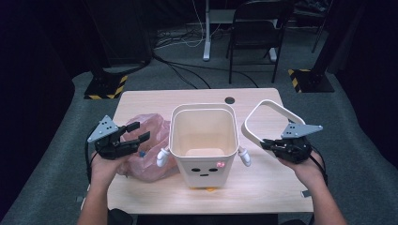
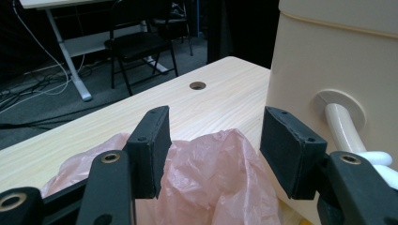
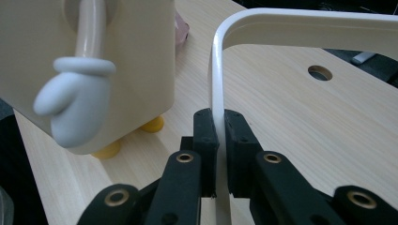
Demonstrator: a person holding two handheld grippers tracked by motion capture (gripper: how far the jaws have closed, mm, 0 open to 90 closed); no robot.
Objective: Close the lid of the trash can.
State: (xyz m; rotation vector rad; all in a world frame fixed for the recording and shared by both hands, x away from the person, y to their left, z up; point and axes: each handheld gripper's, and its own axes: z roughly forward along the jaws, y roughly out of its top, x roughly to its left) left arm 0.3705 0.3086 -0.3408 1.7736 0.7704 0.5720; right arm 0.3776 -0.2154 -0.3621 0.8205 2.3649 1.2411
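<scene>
Ring [image 1: 267,117] clamped by right gripper [image 3: 219,136], far side cut off; left gripper [image 2: 213,145] open over bag [image 2: 211,187]

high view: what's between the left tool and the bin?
The crumpled pink plastic bag lies on the table between the left tool and the cream bin. The left gripper view shows it below the open jaws, beside the bin's wall.
</scene>
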